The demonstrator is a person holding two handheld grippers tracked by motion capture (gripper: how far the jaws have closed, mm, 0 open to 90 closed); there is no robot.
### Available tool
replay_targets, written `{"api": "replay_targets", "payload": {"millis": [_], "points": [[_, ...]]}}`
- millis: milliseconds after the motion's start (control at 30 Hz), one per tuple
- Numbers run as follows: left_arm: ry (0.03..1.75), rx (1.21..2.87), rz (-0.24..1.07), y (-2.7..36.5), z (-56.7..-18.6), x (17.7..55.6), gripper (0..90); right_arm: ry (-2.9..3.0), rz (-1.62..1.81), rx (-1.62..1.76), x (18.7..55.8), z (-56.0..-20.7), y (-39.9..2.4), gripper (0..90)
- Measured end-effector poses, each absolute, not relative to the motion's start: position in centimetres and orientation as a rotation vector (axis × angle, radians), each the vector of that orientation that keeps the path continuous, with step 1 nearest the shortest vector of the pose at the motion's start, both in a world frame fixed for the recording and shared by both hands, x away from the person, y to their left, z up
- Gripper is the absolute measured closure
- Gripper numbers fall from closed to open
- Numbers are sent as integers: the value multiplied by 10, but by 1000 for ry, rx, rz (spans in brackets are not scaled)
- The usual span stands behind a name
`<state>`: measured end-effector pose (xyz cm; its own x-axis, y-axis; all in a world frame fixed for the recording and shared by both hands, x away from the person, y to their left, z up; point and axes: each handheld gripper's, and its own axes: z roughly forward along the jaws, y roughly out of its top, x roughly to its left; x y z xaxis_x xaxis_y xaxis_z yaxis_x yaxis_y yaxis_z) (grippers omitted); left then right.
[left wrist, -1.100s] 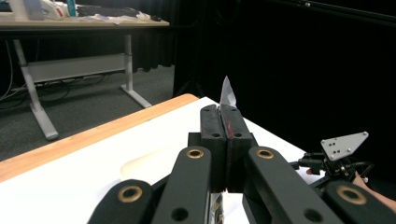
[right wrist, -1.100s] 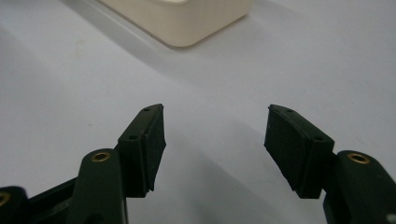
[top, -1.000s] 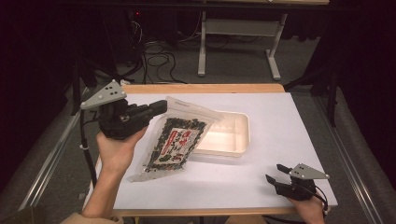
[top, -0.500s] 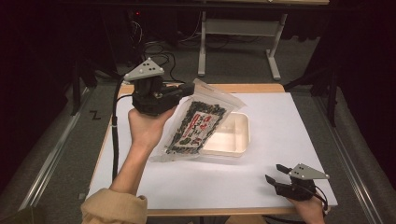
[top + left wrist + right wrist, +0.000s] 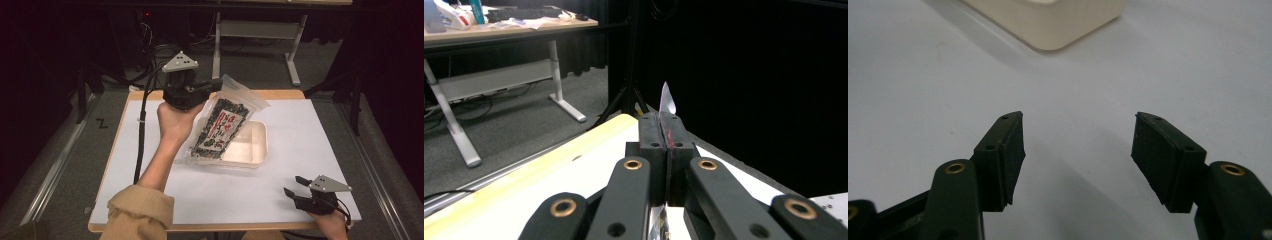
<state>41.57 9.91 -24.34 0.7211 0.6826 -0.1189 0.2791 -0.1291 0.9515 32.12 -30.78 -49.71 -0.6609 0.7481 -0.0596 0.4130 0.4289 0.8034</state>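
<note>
Left hand-held gripper [image 5: 216, 86], upper middle of frame, pinches seaweed snack bag [image 5: 221, 127] top edge above cream tray [image 5: 252, 150]. Right hand-held gripper [image 5: 295, 186], lower right on bench [image 5: 310, 135], jaws wide, holding nothing.

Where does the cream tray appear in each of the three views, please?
High view: the cream tray lies at the table's middle, partly under the hanging snack bag.
Left gripper view: I cannot find the tray there; the closed jaws pinch the bag's edge.
Right gripper view: one rounded corner of the tray sits at the top edge.
Shared landmark: the white table top.
</note>
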Motion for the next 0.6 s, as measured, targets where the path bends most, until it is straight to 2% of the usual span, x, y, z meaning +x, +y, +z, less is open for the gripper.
{"api": "replay_targets", "payload": {"millis": [133, 367, 600], "points": [[753, 1726, 444, 87, -248, 426, 900, 2279, 1112, 985, 320, -497, -307, 384], [747, 1726, 424, 73, -253, 437, 900, 2278, 1115, 983, 319, -497, -308, 385], [727, 1728, 434, 63, -238, 437, 900, 2269, 1119, 997, 316, -496, -309, 385]]}}
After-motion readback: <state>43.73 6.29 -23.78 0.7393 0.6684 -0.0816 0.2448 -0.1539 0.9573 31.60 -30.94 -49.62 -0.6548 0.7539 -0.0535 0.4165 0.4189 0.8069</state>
